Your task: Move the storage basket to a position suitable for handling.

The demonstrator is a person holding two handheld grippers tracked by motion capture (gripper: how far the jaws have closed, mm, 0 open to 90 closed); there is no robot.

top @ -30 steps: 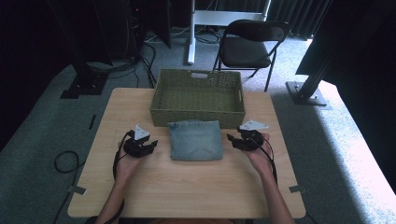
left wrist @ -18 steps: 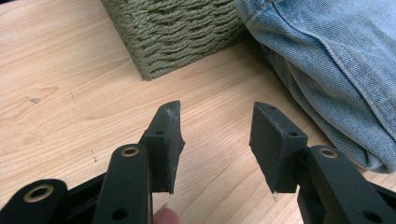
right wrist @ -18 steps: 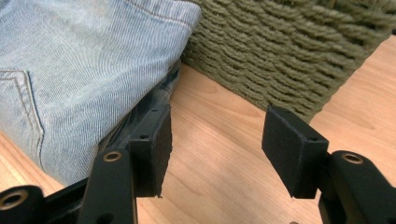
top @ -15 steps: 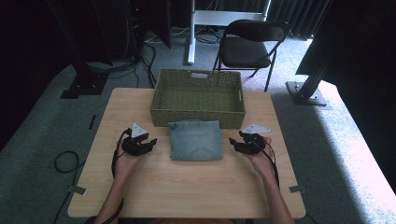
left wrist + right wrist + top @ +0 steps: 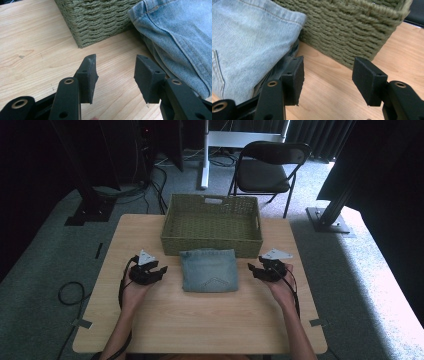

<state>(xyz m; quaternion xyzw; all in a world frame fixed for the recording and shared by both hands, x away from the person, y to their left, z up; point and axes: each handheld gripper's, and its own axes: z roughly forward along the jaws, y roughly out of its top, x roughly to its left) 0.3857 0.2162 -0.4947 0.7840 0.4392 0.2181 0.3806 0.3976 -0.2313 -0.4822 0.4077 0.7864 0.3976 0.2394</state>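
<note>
Denim, folded into a flat pad — the jeans [image 5: 209, 270] lie on the table [image 5: 200, 320] just in front of the basket [image 5: 212, 223], their far edge against its woven front wall. My left gripper [image 5: 156, 271] sits on the wood just beside the left edge of the jeans; my right gripper [image 5: 255, 270] sits just beside the right edge, so the jeans lie between the two. Left gripper view: my jaws stand spread with bare wood between them, nothing pinched; the jeans [image 5: 180, 37] run past the outside of the right-hand jaw, and the basket's corner [image 5: 97, 22] lies ahead. Right gripper view: my jaws are likewise spread over bare wood and hold nothing; the jeans [image 5: 247, 45] bulge beside the left-hand jaw, whether touching it I cannot tell, and the basket wall [image 5: 352, 30] rises just ahead. High view: the basket is empty, and a black chair [image 5: 267, 167] stands on the carpet beyond the table — well apart from my hands.
</note>
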